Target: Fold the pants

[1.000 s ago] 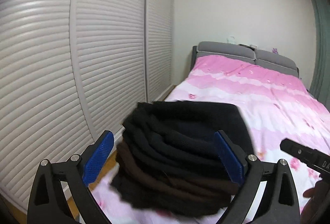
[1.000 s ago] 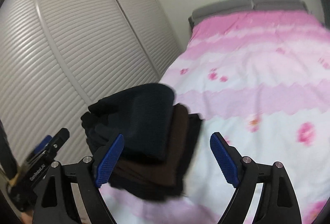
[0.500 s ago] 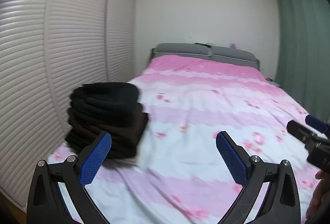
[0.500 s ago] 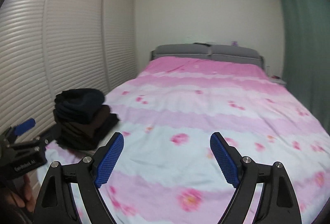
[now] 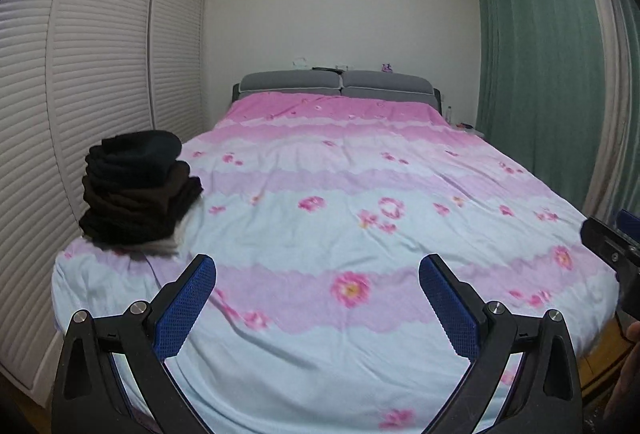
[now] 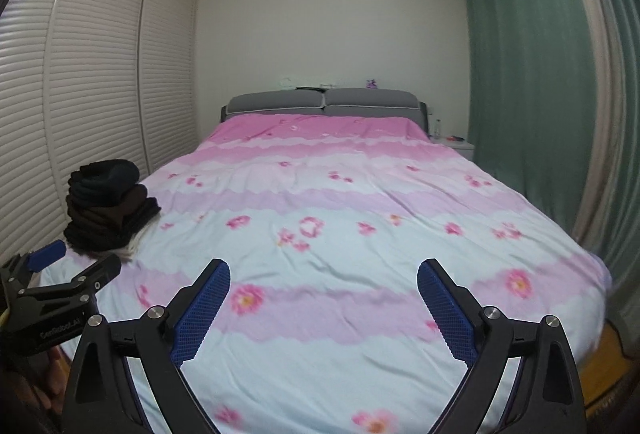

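A stack of folded dark pants (image 5: 138, 190), black and brown, sits on the near left corner of the bed; it also shows in the right wrist view (image 6: 108, 206). My left gripper (image 5: 318, 270) is open and empty, held above the foot of the bed, well to the right of the stack. My right gripper (image 6: 324, 274) is open and empty over the foot of the bed. The left gripper shows at the left edge of the right wrist view (image 6: 60, 270); part of the right gripper shows at the right edge of the left wrist view (image 5: 612, 246).
A wide bed with a pink and pale blue floral cover (image 5: 360, 202) fills the room, grey headboard (image 5: 336, 84) at the far wall. White louvred wardrobe doors (image 5: 92, 74) run along the left. Green curtains (image 5: 540, 74) hang on the right. A small nightstand (image 6: 456, 144) stands beside the headboard.
Both grippers have pulled back from the stack and swung right to face the whole bed. The stack, close between the fingers a second ago, now lies far off at the left.
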`<state>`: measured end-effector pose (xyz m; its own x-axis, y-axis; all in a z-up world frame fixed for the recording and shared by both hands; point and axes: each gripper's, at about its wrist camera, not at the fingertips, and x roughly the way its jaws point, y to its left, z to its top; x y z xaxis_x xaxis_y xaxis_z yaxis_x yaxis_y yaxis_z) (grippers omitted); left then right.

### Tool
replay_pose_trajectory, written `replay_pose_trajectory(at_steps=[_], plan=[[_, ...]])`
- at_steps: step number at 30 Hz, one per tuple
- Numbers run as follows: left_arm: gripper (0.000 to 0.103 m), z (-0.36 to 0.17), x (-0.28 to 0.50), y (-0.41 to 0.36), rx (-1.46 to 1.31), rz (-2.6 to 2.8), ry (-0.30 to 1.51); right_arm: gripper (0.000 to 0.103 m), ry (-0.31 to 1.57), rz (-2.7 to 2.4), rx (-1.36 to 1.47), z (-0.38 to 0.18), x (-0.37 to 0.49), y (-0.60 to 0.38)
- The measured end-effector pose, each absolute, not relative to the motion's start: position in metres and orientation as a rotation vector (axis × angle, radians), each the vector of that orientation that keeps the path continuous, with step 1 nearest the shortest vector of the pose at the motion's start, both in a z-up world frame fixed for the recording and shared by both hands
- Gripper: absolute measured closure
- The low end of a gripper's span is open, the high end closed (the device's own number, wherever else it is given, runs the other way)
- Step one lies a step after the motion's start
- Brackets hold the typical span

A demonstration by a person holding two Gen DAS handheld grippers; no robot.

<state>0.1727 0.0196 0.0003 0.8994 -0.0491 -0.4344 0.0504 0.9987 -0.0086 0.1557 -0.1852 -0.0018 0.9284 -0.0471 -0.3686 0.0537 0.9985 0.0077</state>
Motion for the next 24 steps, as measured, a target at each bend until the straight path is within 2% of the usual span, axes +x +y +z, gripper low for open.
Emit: replay_pose_trajectory(at_steps=[11, 24], plan=[[0.0, -0.016, 0.116, 0.0, 0.035, -0.055, 0.464, 0.007, 0.375, -0.065, 0.043, -0.02, 0.094, -0.211], [0.0, -0.011, 0.084, 0.014, 0.026, -0.01, 0.454, 0.005, 0.35, -0.037, 0.04, -0.023, 0.071, -0.2]])
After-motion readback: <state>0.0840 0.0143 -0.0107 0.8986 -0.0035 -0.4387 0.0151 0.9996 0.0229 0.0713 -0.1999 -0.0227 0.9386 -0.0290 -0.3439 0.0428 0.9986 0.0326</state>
